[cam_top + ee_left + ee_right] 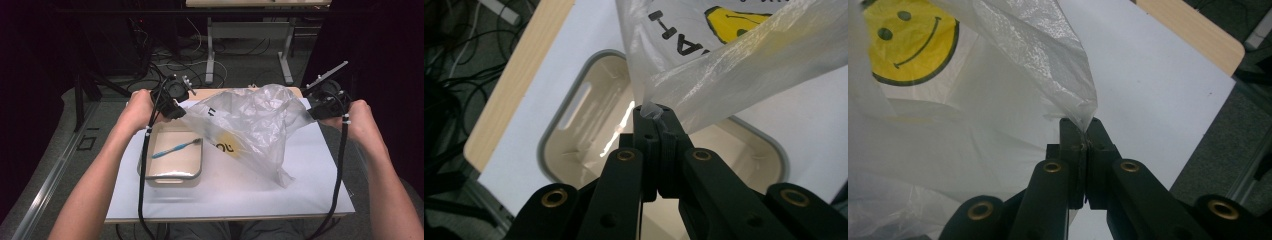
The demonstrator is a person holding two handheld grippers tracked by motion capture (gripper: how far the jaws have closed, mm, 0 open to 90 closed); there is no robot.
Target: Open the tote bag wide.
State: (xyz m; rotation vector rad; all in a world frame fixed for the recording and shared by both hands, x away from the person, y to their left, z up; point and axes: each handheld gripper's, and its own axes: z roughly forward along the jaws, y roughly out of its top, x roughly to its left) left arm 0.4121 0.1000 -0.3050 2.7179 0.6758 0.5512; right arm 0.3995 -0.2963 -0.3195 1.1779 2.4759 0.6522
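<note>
Two tongs, left and right, are clamped on a smiley-face plastic bag, stretched above the surface; opening it for the toothbrush is judged next.

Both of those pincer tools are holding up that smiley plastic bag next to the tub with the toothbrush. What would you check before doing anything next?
1. Left gripper pinching the plastic bag edge: ok.
2. Right gripper pinching the opposite edge: ok.
3. Bag lifted and stretched between both: ok.
4. Blue toothbrush lying loose in the cream tub: ok.
5. Bag mouth open: cannot tell.
6. Bag empty: cannot tell.
</note>
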